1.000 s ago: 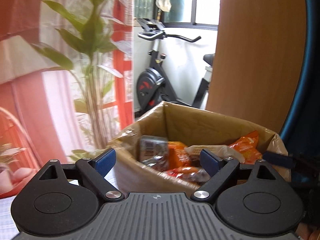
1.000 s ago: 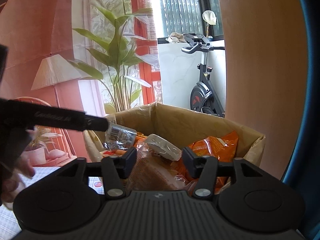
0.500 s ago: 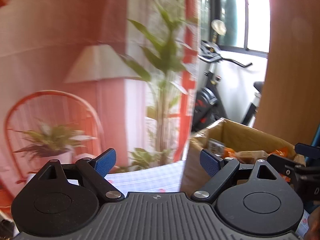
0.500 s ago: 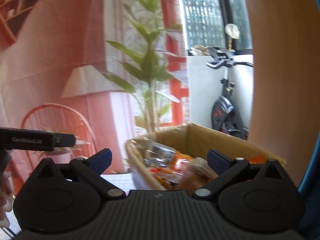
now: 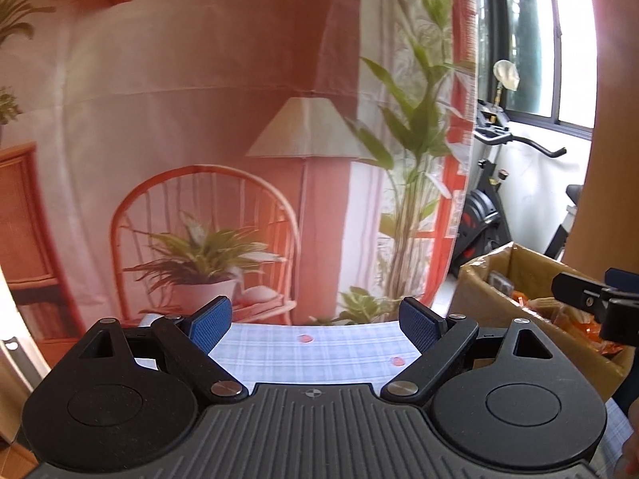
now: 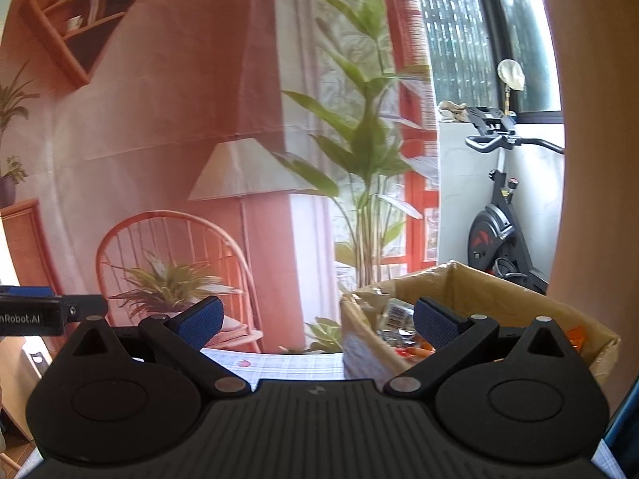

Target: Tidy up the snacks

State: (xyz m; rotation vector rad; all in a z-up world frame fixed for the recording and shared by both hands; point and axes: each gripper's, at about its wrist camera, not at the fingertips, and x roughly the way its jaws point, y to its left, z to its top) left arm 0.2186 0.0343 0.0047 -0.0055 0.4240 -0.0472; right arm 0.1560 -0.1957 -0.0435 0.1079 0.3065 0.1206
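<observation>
A cardboard box full of snack packets stands on a table with a pale checked cloth. In the left wrist view the box lies at the right edge, orange packets showing inside. My left gripper is open over the bare cloth, away from the box, with nothing between its blue pads. My right gripper is open wide and holds nothing, its right finger in front of the box's near corner. The right gripper's finger reaches in over the box in the left wrist view.
A printed backdrop with a chair, lamp and plants hangs behind the table. An exercise bike stands by the window beyond the box. A wooden panel rises on the right. The left gripper's finger shows at the left edge.
Both grippers swung left and rose away from the box. The right gripper let go of a brown snack packet and opened wide. The left stayed open.
</observation>
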